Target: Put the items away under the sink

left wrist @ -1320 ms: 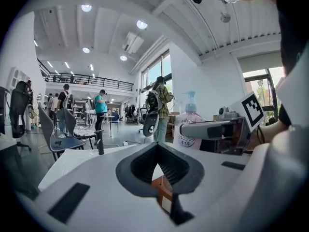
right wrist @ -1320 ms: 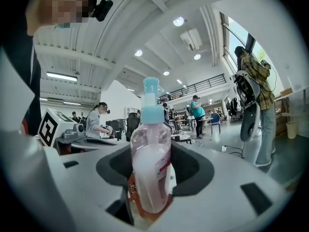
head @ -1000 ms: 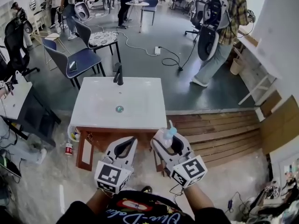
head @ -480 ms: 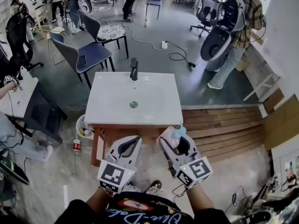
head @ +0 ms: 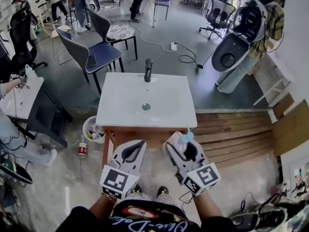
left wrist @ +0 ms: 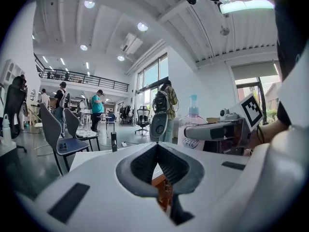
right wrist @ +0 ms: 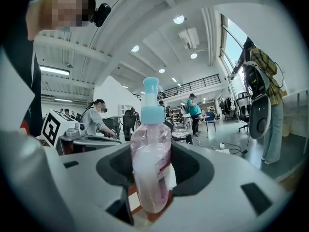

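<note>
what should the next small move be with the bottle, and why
Probably bring the right gripper down and forward toward the wooden cabinet under the sink. It is clamped on the upright pump bottle, which is not yet inside and sits just short of the cabinet front.

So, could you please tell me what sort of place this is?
Probably an open-plan lab or studio hall, not a home: a free-standing sink unit stands on a bare concrete floor, with office chairs, trailing cables and other people working around it.
</note>
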`<state>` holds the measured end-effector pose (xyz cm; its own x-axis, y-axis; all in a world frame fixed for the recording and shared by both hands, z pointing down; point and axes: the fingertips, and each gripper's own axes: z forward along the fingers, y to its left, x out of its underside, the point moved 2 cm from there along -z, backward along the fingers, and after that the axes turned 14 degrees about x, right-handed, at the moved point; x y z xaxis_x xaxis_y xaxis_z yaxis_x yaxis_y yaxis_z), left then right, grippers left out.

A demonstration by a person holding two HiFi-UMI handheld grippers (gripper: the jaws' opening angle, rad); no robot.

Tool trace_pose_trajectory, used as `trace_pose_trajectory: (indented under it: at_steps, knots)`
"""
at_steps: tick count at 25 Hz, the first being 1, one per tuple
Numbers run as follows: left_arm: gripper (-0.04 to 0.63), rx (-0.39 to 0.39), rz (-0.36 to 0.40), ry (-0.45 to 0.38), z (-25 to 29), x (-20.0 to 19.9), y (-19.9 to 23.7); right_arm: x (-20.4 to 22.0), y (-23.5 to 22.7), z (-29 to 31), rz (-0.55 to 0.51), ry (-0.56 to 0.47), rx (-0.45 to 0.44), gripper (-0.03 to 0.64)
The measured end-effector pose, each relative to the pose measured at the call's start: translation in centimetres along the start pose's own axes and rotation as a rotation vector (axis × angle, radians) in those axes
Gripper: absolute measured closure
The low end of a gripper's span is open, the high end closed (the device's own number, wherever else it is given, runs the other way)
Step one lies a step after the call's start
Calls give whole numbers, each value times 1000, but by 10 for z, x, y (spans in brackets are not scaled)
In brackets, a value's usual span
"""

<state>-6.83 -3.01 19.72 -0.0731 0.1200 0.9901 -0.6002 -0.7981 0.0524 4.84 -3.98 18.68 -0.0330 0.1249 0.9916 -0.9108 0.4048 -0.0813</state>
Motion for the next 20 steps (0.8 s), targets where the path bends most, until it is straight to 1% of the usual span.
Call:
trace_pose_trajectory:
  at_steps: [5,11,16,20]
  knots:
    - [589,-35,23,-4,-6,-4,-1,-3,0,-1,-11,-6,-21,396]
    - [589,-78,7,-2,1,-5,-8,-8,-5,-3,-33,-6,-69,396]
    - [589,-73,1,2,19,-7,-28,-7,-14,-14,-23,-4,-101,396]
    - [589,-77,-19,-14,29,-12,-43,-7,-26,-22,-9,-9,-120,396]
